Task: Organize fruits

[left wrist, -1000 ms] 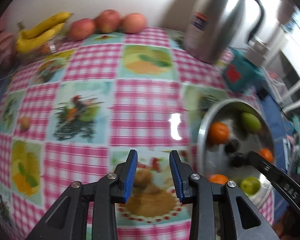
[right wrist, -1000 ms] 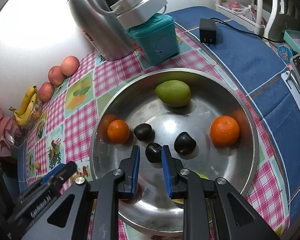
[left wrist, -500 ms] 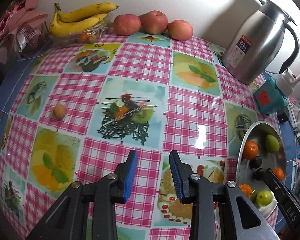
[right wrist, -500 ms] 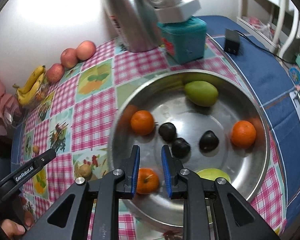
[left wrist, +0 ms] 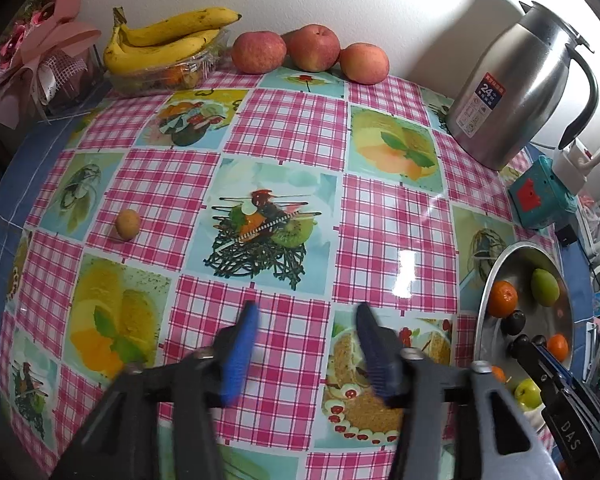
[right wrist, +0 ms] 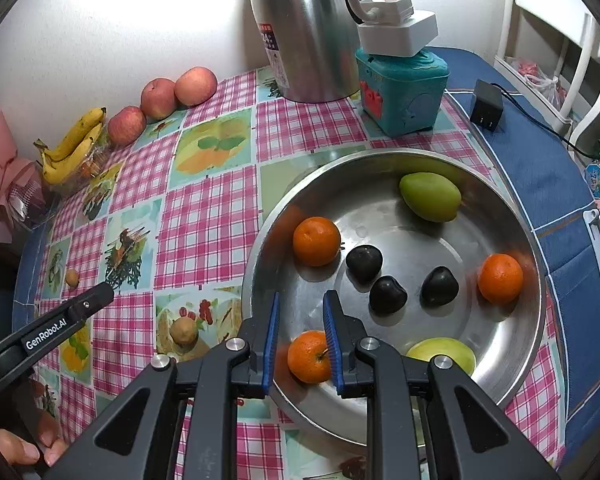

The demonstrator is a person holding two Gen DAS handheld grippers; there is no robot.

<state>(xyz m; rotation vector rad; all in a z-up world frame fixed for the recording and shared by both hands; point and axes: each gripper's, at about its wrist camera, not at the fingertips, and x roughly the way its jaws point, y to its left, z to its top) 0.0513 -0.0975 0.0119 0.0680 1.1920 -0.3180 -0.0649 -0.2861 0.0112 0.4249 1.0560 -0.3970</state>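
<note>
Small tan fruit (left wrist: 127, 223) sits alone on the bench (left wrist: 284, 128), ahead and well left of the left claw (left wrist: 306, 344), which is nearer to it. That claw's now spread wide and empty, wider than half a second ago. Right claw (right wrist: 300, 334) hangs part open over the bowl (right wrist: 538, 248), holding nothing.

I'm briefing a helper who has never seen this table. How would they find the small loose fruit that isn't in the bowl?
Start at the bananas by the wall, at the far left of the checked tablecloth. Come toward the near edge to a pink checked square. The small tan fruit lies there alone, far smaller than the apples and paler than the oranges.
</note>
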